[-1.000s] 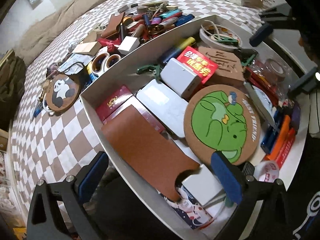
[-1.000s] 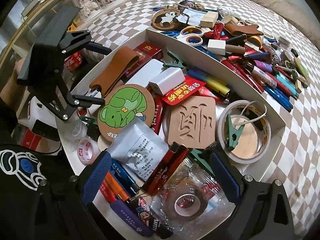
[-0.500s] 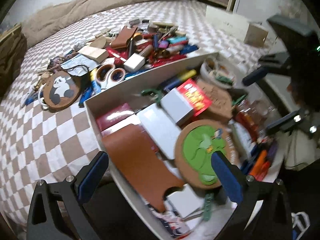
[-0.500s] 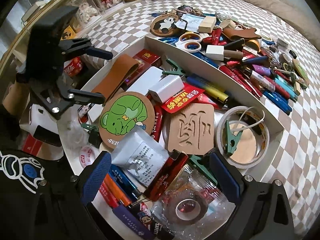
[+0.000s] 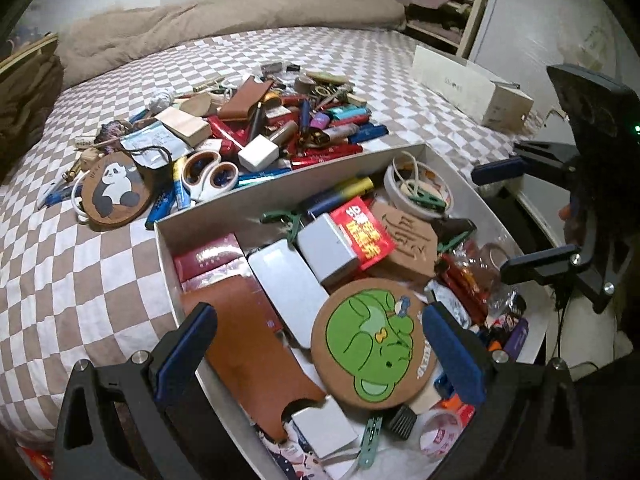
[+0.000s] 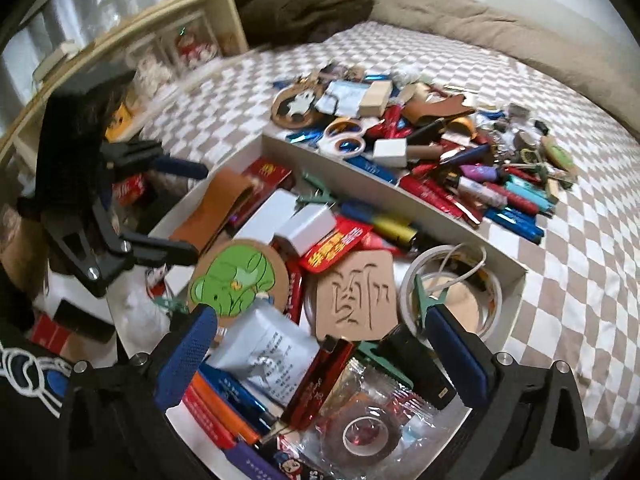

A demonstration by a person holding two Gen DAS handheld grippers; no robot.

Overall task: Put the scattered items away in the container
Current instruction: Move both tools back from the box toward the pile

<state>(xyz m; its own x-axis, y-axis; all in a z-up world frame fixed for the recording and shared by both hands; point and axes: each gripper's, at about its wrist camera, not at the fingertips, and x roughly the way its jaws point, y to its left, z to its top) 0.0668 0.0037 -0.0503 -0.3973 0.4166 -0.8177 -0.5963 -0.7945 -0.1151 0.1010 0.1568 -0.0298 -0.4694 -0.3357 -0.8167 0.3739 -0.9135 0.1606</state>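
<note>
Broadly, the checked bedspread (image 5: 100, 280) occupies the left of the left wrist view, soft and flat, with a round cork panda coaster (image 5: 116, 188) and white-handled scissors (image 5: 208, 172) lying at the near edge of the scattered pile (image 5: 280, 128) — pens, foil-wrapped sticks, a white plug block and a tan leather sleeve, heaped together just beyond the far wall of the white container (image 5: 280, 184). The container is a shallow rectangular box with thin rigid walls, already crowded: a brown leather case (image 5: 248, 344) at its left end, a grey flat tin (image 5: 288, 284), a round cork coaster with a green animal (image 5: 372, 344), a red printed packet (image 5: 366, 236) and a square carved wooden tile (image 6: 354, 294). A roll of white tape (image 6: 452, 292) sits in its right end with a green peg clipped to the rim. The left gripper (image 5: 316, 348) hovers over the container's left end, blue-padded fingers (image 5: 186, 350) spread wide with nothing between them. The right gripper (image 6: 320, 348) hovers over the container's near right side, likewise spread and empty; its pads stand above a grey paper sachet (image 6: 272, 348) and a bagged tape roll (image 6: 366, 434). Open bedspread lies left of the pile and right of the container — the container wall separates the pile from the stowed items.
</note>
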